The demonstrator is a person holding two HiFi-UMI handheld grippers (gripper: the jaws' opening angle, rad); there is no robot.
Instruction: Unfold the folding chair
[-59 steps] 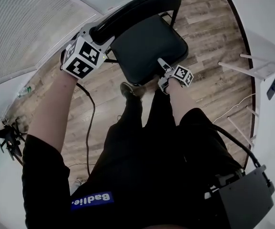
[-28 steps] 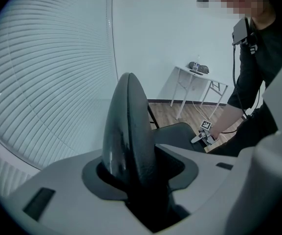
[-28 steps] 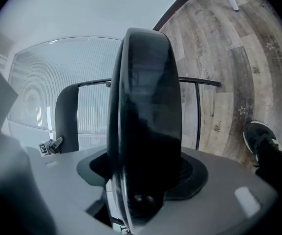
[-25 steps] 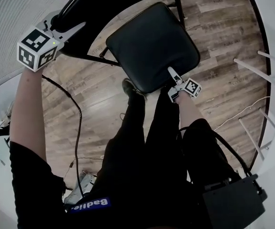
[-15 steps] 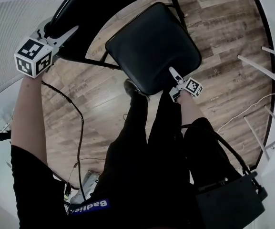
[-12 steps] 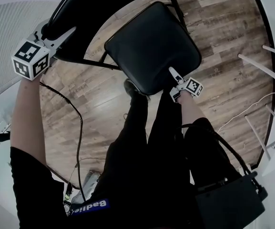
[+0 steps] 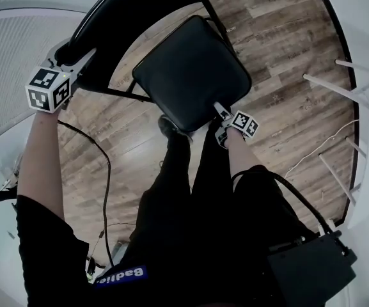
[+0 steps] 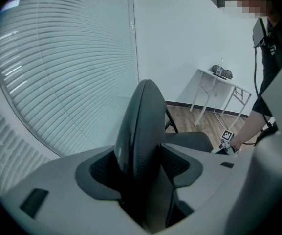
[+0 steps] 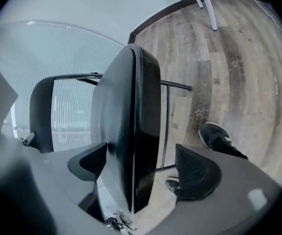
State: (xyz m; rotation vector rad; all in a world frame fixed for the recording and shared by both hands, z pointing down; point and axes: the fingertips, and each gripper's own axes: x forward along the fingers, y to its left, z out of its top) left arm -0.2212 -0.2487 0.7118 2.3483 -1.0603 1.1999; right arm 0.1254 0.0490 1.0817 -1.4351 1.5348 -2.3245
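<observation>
The black folding chair stands unfolded on the wood floor, its seat [image 7: 190, 69] lying flat and its backrest [image 7: 133, 8] raised at the upper left. My left gripper [image 7: 75, 51] straddles the backrest's top edge [image 8: 138, 126]. Its jaws [image 8: 143, 163] are opening, with the padded edge still between the pads. My right gripper [image 7: 220, 123] is at the seat's front edge [image 9: 131, 121]. Those jaws [image 9: 143, 168] are opening too: the seat edge lies between them, and floor shows between it and the right pad [image 9: 197, 173].
The person's legs and a shoe [image 7: 170, 126] stand just in front of the seat. A cable [image 7: 101, 165] trails over the floor at the left. White table legs [image 7: 344, 91] stand at the right. Window blinds [image 8: 57, 82] close off the left.
Since the earliest frame the seat has swung down away from the backrest, and my left gripper moved out to the left with the backrest. My right gripper has shifted slightly at the seat's front edge.
</observation>
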